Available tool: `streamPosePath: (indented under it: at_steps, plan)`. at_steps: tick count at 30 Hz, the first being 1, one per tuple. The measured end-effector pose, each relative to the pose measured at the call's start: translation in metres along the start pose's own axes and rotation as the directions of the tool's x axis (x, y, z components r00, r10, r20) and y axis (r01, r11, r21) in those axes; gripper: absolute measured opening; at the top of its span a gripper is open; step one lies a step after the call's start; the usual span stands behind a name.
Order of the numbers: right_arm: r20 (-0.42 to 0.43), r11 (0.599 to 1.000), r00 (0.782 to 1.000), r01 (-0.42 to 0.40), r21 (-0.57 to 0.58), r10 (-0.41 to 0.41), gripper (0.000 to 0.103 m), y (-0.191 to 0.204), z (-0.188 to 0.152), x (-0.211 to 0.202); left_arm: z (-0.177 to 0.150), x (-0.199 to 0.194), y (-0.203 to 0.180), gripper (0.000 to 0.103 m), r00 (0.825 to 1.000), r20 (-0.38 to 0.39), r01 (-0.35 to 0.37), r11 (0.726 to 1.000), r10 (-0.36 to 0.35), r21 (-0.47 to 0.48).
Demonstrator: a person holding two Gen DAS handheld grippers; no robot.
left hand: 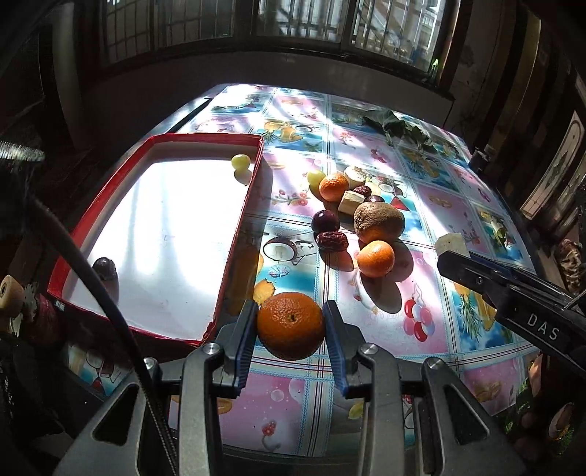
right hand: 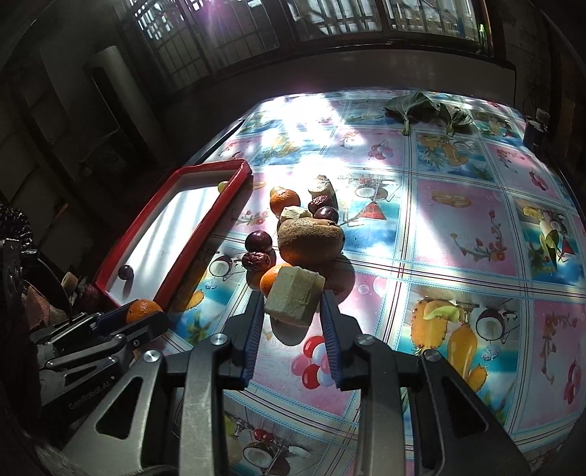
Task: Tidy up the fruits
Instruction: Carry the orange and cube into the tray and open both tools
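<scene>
Strong sunlight enters through barred windows (left hand: 307,22) at far side. Striped glare on patterned tablecloth (right hand: 457,219); white floor of red tray (left hand: 161,234) blown out. Fruit casts hard, dark shadows toward camera. Room periphery dim, underexposed. Purple lens flare top-centre, right wrist view. Heavy fisheye bending at edges. Focus sharp.

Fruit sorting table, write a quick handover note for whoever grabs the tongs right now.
Left tongs: shut on a tangerine, held above the table beside the red tray.
Right tongs: shut on a pale cut chunk, lifted clear of the pile.
Done: a green grape and a dark plum lie in the tray.
Left: place both held pieces, then the kiwi, two tangerines, plums, red dates, a grape and pale chunks on the cloth.
</scene>
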State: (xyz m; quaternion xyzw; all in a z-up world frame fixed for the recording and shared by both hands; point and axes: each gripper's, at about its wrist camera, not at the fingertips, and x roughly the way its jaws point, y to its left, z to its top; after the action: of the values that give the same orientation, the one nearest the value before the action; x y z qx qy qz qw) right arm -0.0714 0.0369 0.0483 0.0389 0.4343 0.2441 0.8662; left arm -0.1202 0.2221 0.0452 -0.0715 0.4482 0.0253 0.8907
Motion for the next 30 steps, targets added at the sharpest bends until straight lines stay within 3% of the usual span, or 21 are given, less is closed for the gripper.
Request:
streamPosePath:
  at_steps: [30]
  plan:
    - [-0.03,0.995,0.998,-0.06,-0.078,0.058,0.033,0.051,0.014,0.023,0.019,0.003,0.058,0.035,0.998,0.028,-0.053,0.994,0.056,-0.094]
